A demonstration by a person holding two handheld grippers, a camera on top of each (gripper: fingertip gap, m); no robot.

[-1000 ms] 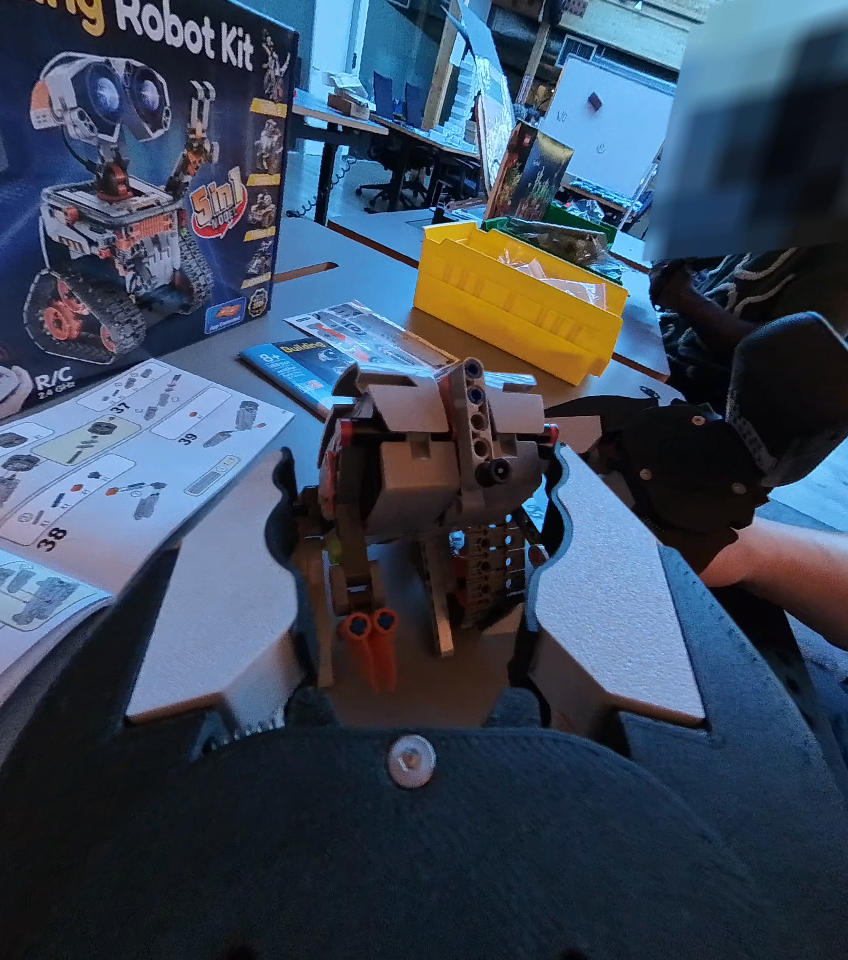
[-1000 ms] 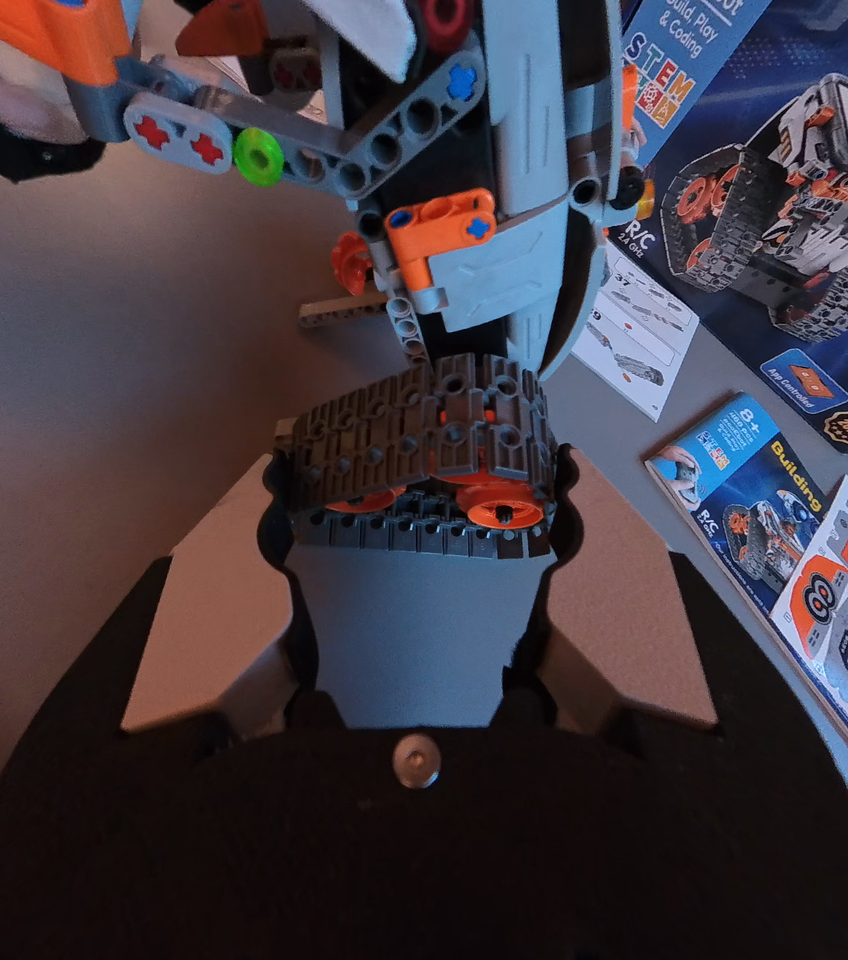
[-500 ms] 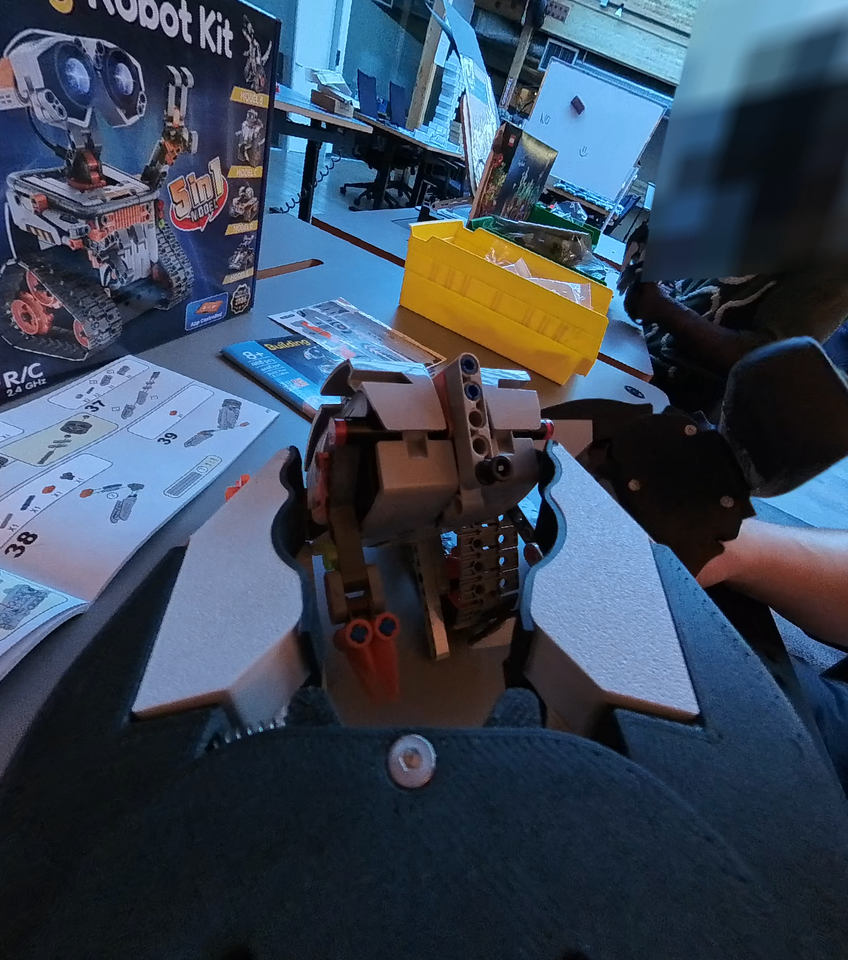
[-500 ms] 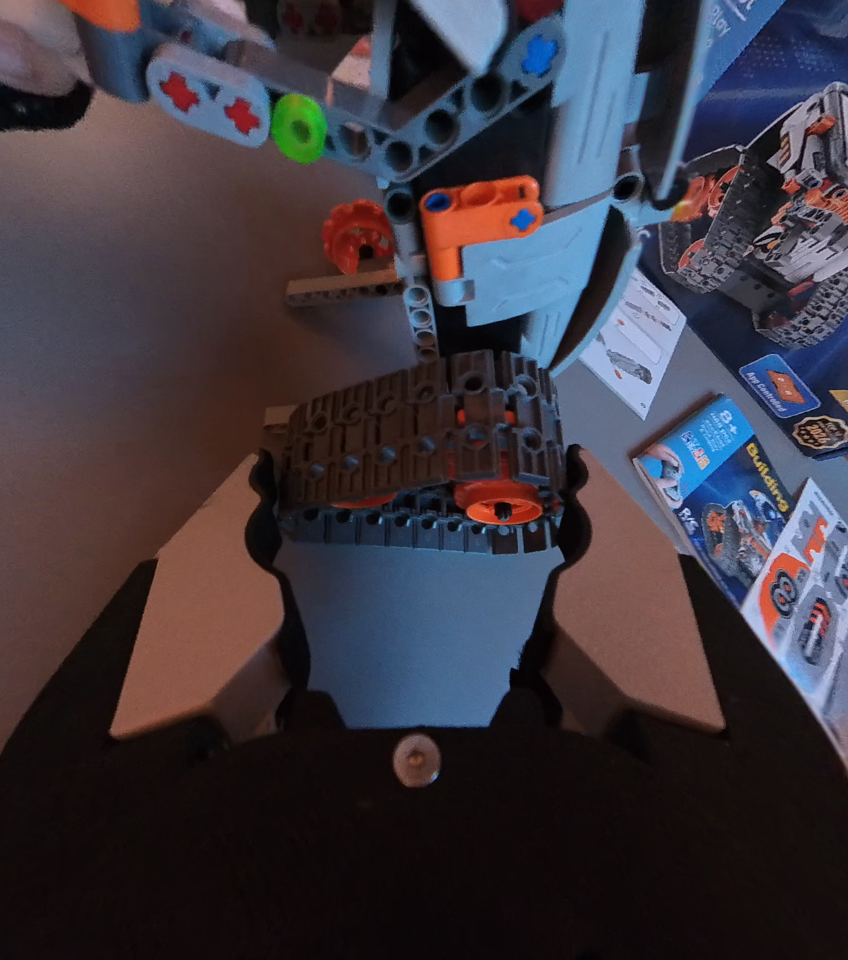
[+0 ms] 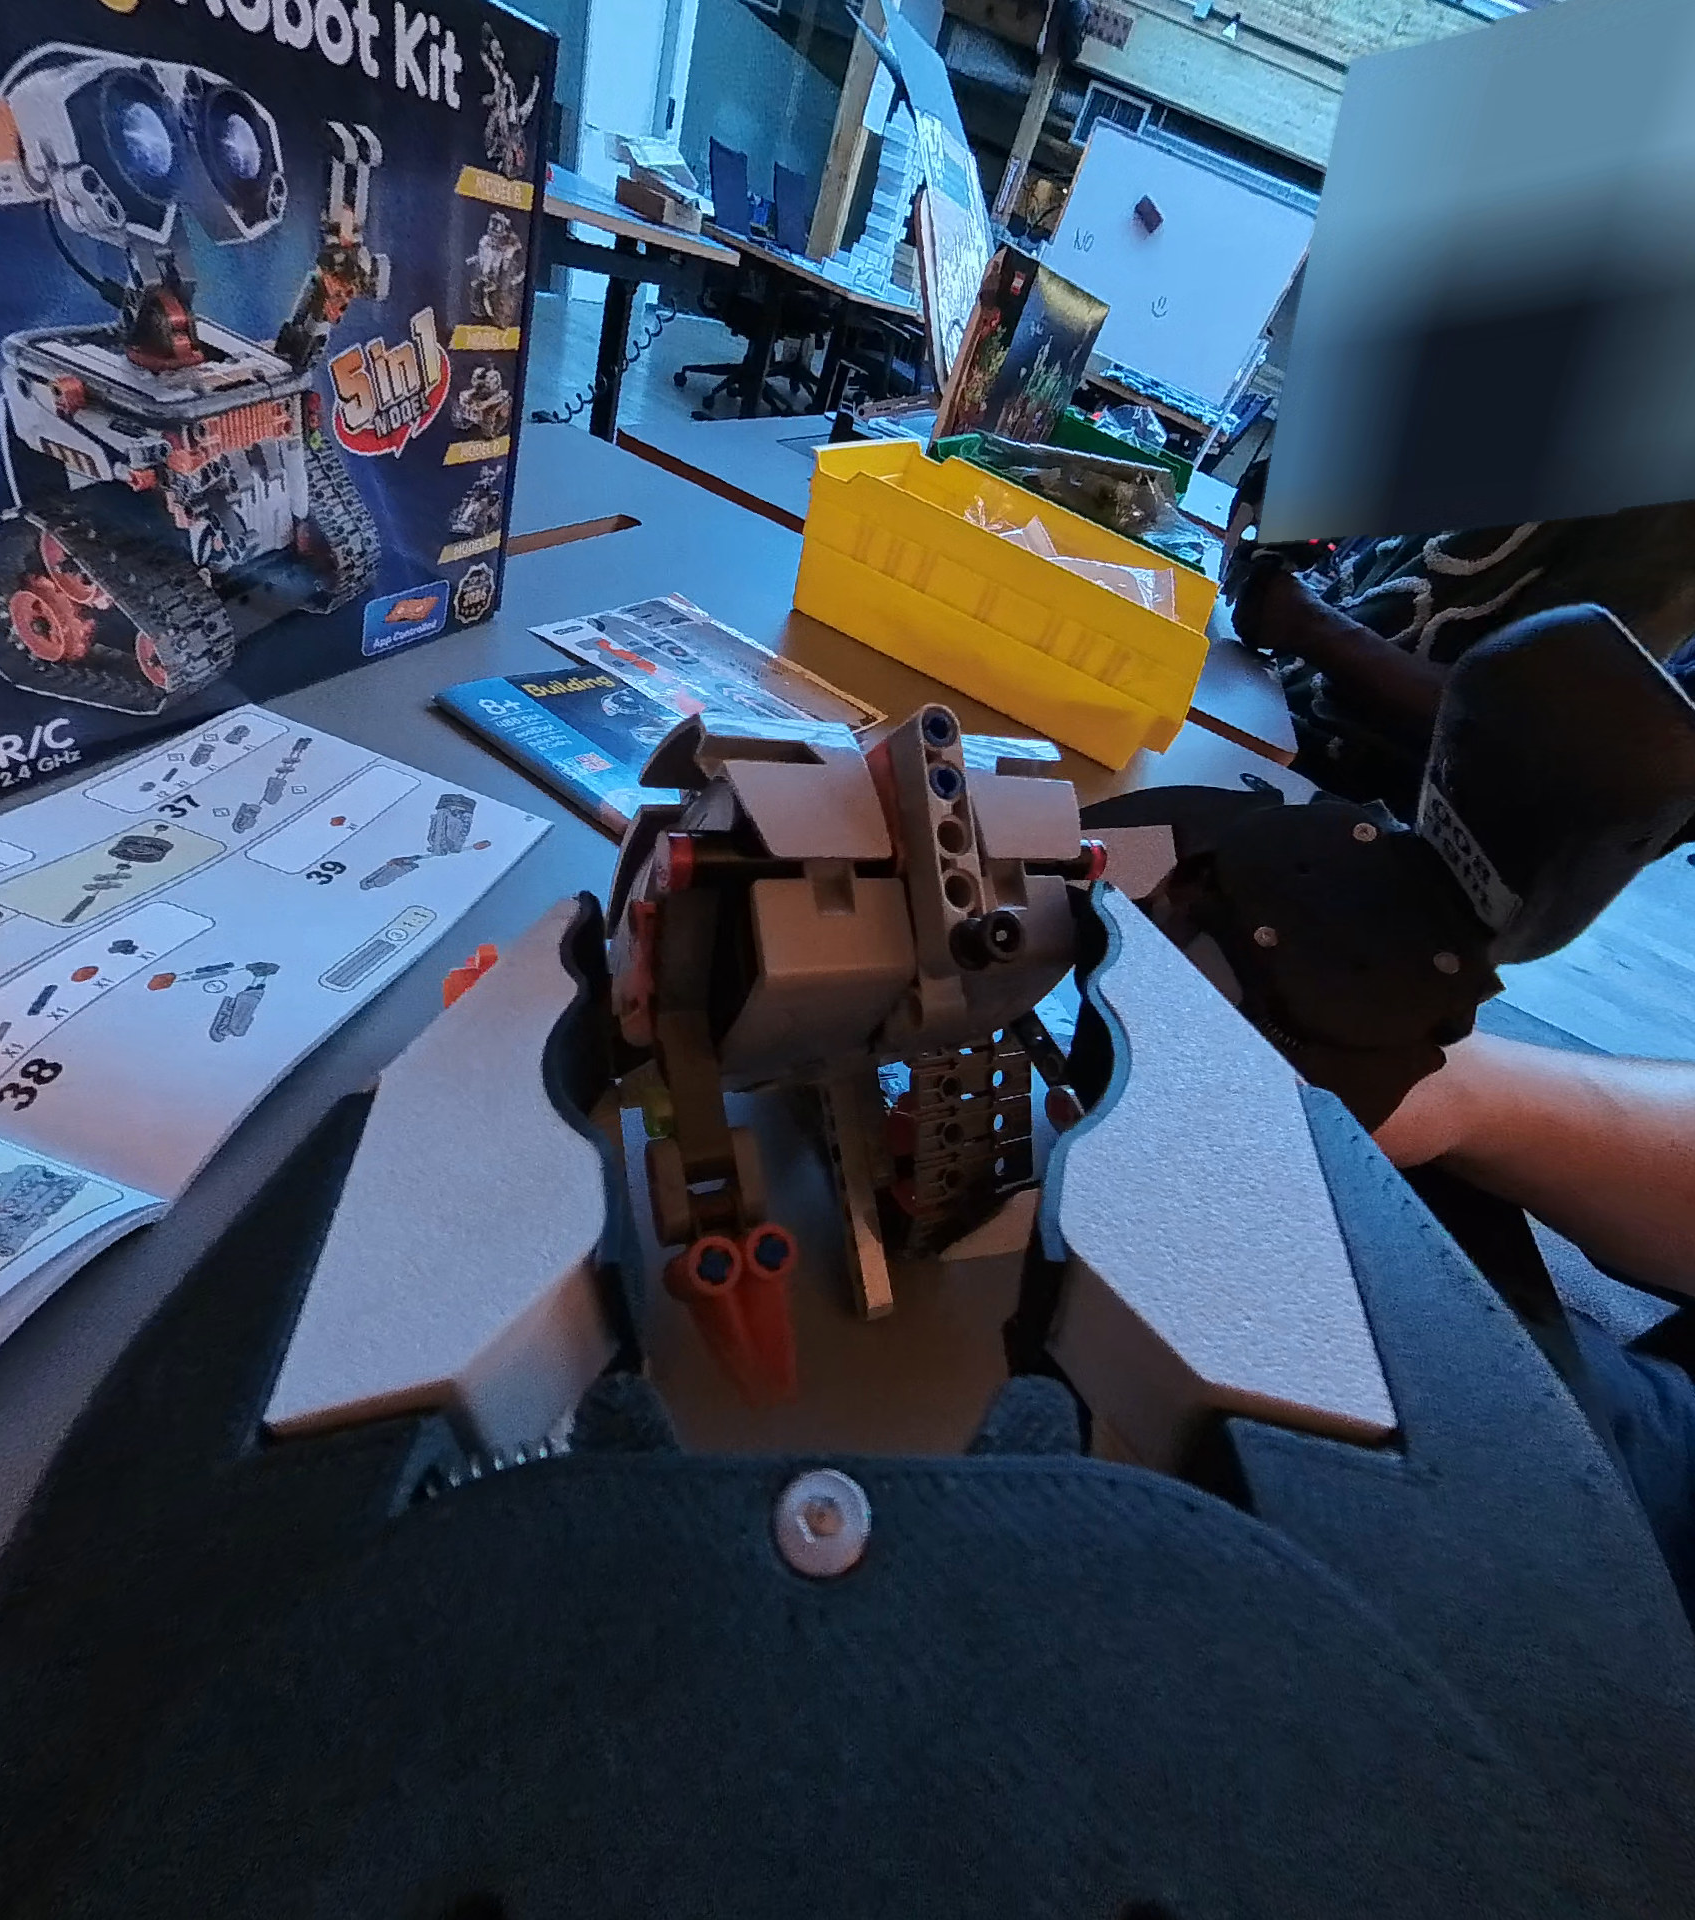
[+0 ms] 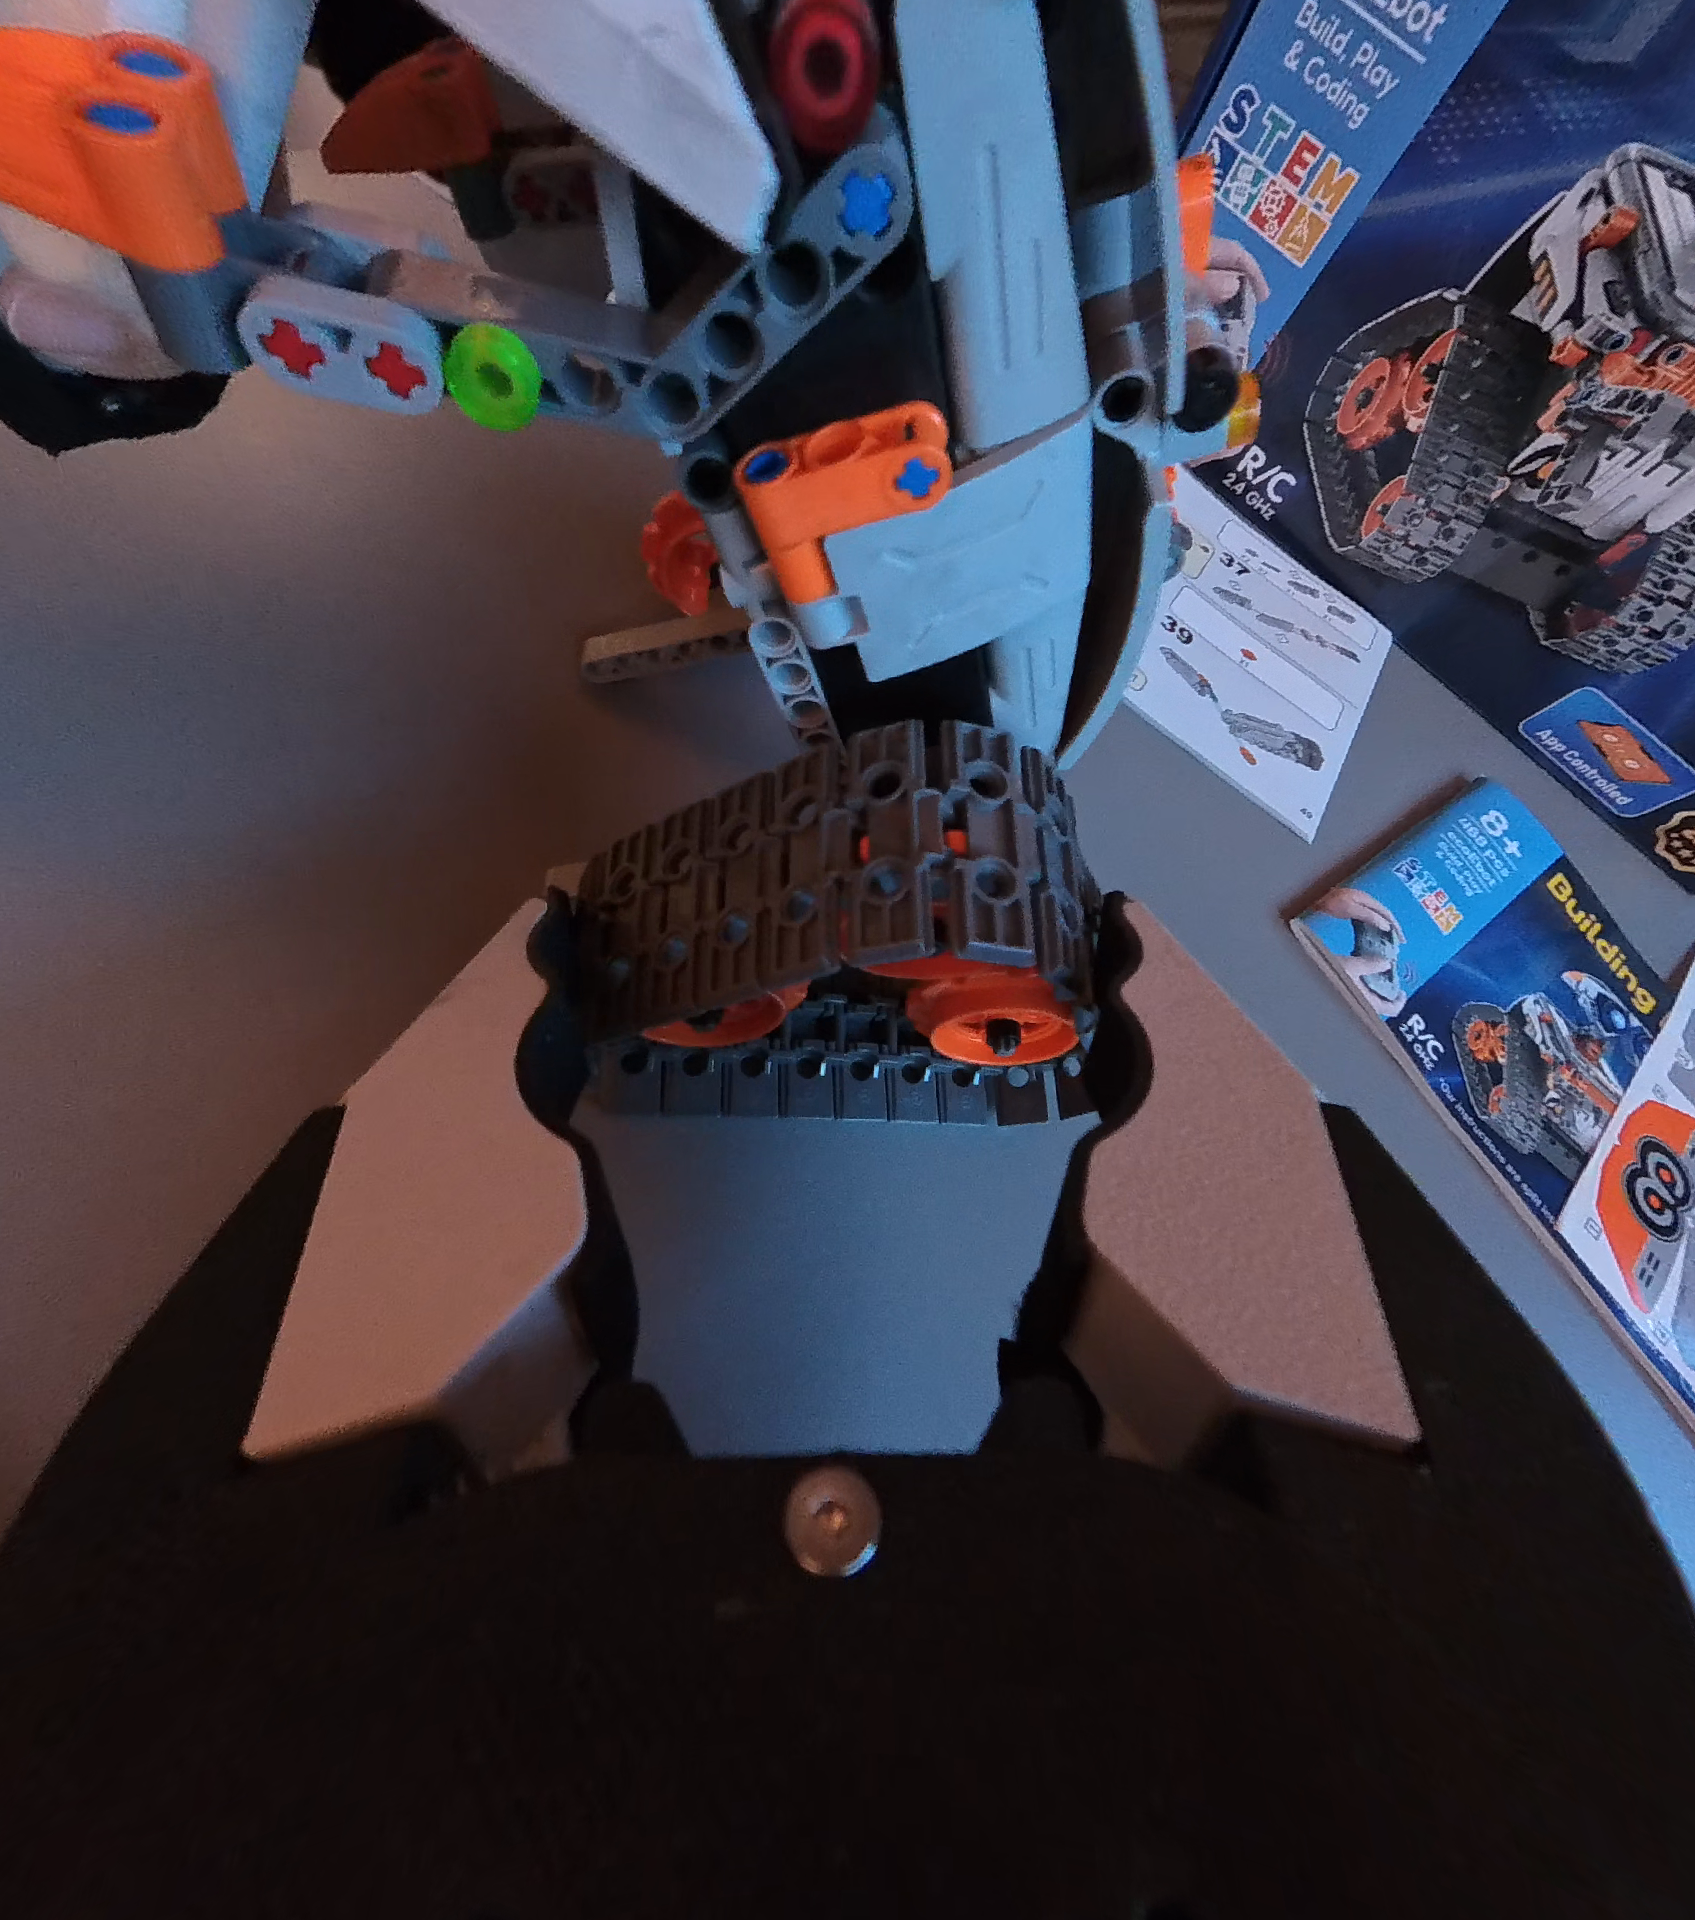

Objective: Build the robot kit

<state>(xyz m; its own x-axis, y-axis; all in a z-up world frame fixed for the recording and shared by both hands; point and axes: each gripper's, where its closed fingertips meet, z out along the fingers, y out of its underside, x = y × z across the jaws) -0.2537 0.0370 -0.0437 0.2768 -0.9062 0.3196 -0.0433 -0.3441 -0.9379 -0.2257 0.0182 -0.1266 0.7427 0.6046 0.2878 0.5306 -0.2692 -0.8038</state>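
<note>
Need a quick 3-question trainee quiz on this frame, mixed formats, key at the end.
1. True or false: the left gripper is shut on the grey upper body of the brick-built robot model.
2. What does the right gripper clamp? A) the yellow bin B) the model's tracked base C) the open instruction booklet
3. Fill in: the kit box stands ____ the open instruction booklet in the left wrist view.

Key: 1 true; 2 B; 3 behind
</note>
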